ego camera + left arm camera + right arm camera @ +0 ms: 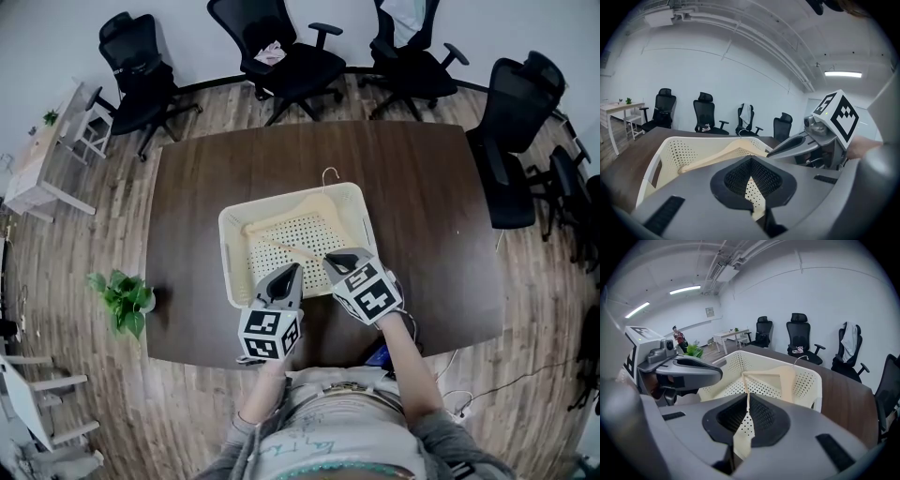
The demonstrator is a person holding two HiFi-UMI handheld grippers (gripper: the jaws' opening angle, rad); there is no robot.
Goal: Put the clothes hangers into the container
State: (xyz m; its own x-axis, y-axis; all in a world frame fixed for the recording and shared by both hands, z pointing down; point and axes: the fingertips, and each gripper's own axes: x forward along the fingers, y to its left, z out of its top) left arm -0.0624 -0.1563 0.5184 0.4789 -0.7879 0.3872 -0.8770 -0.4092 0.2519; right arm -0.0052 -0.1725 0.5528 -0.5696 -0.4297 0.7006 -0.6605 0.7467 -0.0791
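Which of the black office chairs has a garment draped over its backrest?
The third chair from the left along the wall in the head view; only its back carries a pale garment.

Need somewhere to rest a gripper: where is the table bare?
Bare tabletop left, right and beyond the basket. Crowded: the basket's near rim, where the left gripper and right gripper sit, and inside, where a hanger leans.

Head view: high above the person, facing steeply down onto the table (pixel 422 216) and container (pixel 231 253). Left and right gripper views: low, close behind their own jaws, facing across the container toward office chairs (pixel 704 115). All three views share the container.
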